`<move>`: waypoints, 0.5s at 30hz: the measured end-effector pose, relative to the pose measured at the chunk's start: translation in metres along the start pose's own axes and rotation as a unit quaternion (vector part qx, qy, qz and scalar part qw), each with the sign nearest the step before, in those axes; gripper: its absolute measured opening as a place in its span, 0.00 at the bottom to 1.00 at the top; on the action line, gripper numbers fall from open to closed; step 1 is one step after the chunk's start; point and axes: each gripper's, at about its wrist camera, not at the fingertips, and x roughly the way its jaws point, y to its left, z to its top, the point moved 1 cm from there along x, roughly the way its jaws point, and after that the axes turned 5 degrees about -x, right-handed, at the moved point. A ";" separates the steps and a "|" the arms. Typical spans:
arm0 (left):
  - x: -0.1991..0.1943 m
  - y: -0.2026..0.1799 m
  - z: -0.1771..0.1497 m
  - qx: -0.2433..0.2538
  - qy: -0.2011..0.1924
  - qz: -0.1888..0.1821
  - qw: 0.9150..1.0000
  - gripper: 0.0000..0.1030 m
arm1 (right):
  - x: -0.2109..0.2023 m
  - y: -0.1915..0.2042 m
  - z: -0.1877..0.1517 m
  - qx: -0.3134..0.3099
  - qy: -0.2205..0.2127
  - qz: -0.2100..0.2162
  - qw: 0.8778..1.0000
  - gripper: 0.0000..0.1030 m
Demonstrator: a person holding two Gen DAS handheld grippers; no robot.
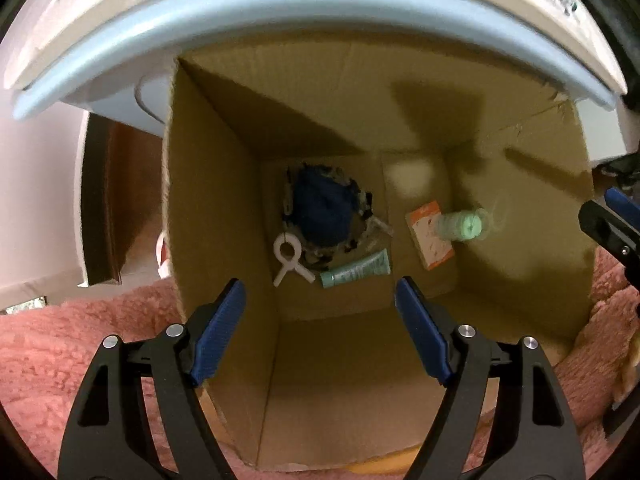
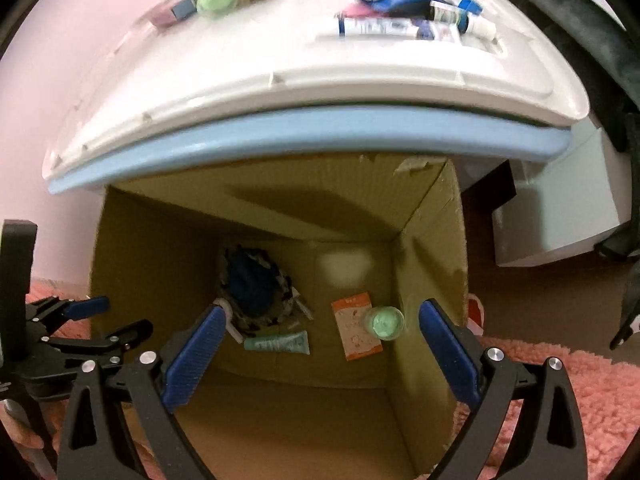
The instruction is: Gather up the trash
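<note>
Holding both my left gripper (image 1: 320, 332) and right gripper (image 2: 320, 356) spread and empty over the cardboard box (image 1: 224, 208), I count inside: one light, blurred green-capped bottle (image 1: 464, 225), seemingly mid-fall, best gripped across its body; one soft tube (image 1: 356, 270); one orange carton (image 1: 428, 240); one white clip (image 1: 289, 258); one dark bundle (image 1: 324, 212).

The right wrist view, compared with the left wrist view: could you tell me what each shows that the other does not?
Only the right wrist view shows the white tabletop with tubes and other clutter on it, plus the open left gripper.

Only the left wrist view shows the whole white clip.

Both show the cardboard box on the pink rug, holding a blue bundle, green tube, orange packet and pale green bottle.
</note>
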 end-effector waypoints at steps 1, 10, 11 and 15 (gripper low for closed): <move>-0.006 0.001 0.001 -0.002 -0.014 0.000 1.000 0.74 | -0.006 0.000 0.003 0.001 -0.009 0.001 1.000 0.93; -0.086 -0.007 0.020 0.010 -0.183 0.003 0.983 0.79 | -0.063 -0.026 0.070 0.016 -0.122 -0.001 0.992 0.94; -0.091 -0.009 0.022 0.010 -0.195 0.004 0.981 0.80 | -0.062 -0.035 0.086 0.032 -0.132 0.009 0.991 0.94; -0.106 -0.015 0.041 0.001 -0.229 0.018 0.973 0.81 | -0.045 -0.061 0.144 0.102 -0.124 0.035 0.986 0.94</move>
